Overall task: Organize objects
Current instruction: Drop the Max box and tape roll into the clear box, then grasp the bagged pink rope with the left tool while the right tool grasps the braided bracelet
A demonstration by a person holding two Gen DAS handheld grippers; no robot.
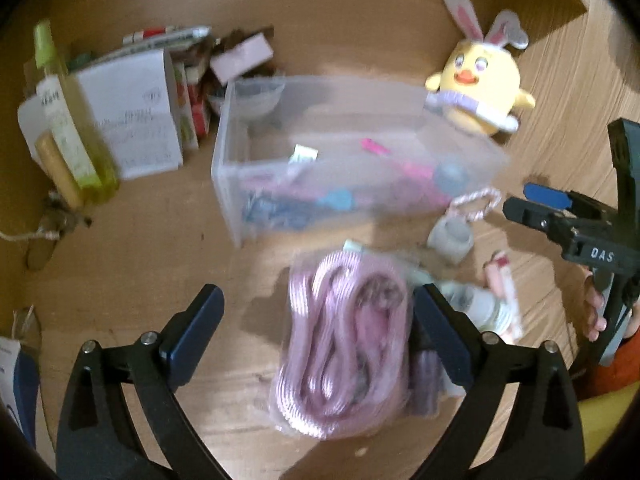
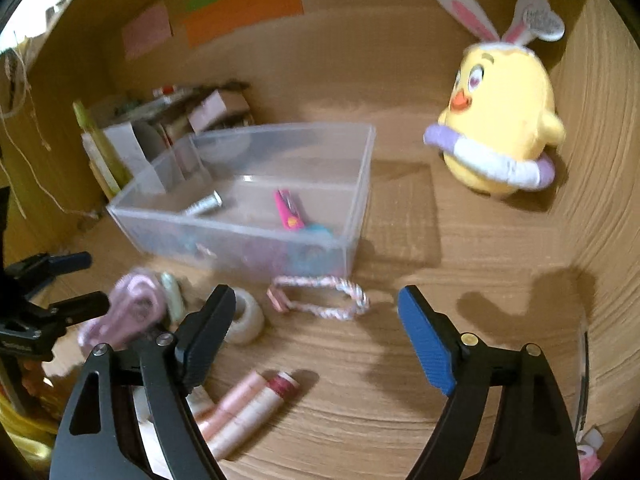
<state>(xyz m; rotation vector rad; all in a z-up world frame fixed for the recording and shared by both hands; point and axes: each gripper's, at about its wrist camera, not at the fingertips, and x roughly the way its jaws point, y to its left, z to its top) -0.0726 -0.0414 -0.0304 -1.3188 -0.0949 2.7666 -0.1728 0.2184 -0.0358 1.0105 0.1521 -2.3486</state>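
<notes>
A clear plastic bin (image 1: 240, 184) (image 2: 360, 184) holds small pink, blue and silver items. My left gripper (image 1: 316, 320) is open around a bagged coil of pink cord (image 1: 340, 344), which lies nearer its right finger; the cord also shows in the right wrist view (image 2: 132, 308). My right gripper (image 2: 316, 336) (image 1: 532, 204) is open and empty above the wood surface. Below it lie a pink tube (image 2: 248, 404), a white tape roll (image 2: 248, 316) and a pink-white braided loop (image 2: 320, 300).
A yellow chick plush with bunny ears (image 1: 484, 88) (image 2: 500, 120) stands at the back right. Boxes, booklets and a green bottle (image 1: 68, 120) crowd the back left. Cardboard walls (image 2: 340, 40) enclose the space. A small white jar (image 1: 452, 236) sits beside the bin.
</notes>
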